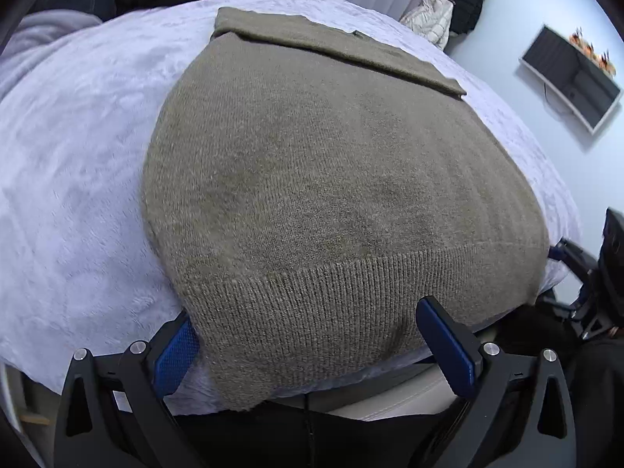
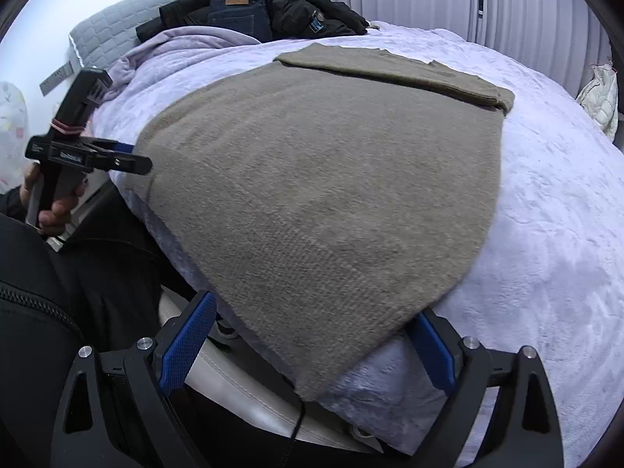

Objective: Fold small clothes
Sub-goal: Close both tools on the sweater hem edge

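Two grippers wait at the near hem of the olive knit sweater (image 1: 331,179), which lies flat on the lilac blanket (image 1: 78,156) with its ribbed edge hanging just over the bed's near side and its far end folded into a narrow band. Straddling the sweater's left hem corner, the left gripper (image 1: 312,347) has its jaws spread wide and gripping nothing, and the right gripper (image 2: 312,347) stands equally wide around the right hem corner. Bare blanket stretches broadly on both sides of the sweater, while dark clothes (image 2: 273,7) are piled well beyond its far edge.
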A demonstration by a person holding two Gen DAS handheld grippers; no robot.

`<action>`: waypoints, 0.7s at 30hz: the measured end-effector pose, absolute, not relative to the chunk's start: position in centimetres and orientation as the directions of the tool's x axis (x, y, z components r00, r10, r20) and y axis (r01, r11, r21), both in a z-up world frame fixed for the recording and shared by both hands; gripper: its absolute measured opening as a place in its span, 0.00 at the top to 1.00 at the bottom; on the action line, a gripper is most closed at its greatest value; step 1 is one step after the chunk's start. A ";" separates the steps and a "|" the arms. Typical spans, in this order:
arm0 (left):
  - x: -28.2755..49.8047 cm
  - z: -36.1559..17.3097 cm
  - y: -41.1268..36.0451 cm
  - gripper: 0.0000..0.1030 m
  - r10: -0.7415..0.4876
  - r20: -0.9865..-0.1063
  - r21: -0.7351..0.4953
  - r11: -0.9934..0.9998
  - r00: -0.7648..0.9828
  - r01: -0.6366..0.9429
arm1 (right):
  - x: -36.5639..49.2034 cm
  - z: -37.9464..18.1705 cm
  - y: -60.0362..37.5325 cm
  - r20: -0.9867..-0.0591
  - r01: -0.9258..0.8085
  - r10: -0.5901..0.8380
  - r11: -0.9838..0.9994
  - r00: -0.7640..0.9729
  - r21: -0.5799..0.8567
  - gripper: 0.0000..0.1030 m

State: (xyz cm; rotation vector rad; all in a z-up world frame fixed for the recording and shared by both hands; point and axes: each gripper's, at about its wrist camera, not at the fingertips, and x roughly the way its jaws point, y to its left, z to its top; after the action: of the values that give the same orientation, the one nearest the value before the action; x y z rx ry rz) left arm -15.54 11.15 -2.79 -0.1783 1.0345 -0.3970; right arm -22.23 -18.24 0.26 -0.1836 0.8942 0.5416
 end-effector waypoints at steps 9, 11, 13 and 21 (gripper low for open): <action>-14.9 -3.2 11.3 0.00 -0.387 -0.802 -0.335 0.922 0.455 0.194 | -22.0 -0.8 -18.3 -0.742 -0.506 0.417 0.854 0.525 0.122 0.02; -14.9 -3.0 10.4 0.00 -0.347 -0.813 -0.297 0.938 0.469 0.179 | -21.9 -0.8 -18.6 -0.733 -0.491 0.429 0.858 0.528 0.149 0.02; -15.0 -2.7 9.9 0.06 -0.327 -0.811 -0.275 0.945 0.485 0.178 | -21.8 -0.6 -18.9 -0.727 -0.473 0.440 0.863 0.527 0.179 0.05; -16.2 -1.7 10.9 0.70 -0.354 -0.779 -0.260 0.933 0.517 0.247 | -22.1 -0.3 -19.5 -0.735 -0.445 0.366 0.890 0.570 0.099 0.58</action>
State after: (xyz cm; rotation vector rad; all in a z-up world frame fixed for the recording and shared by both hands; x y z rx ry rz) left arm -16.23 10.94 -1.73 -0.1222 0.9622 -0.3616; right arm -22.09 -19.47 -0.30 -0.1008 0.8387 0.4768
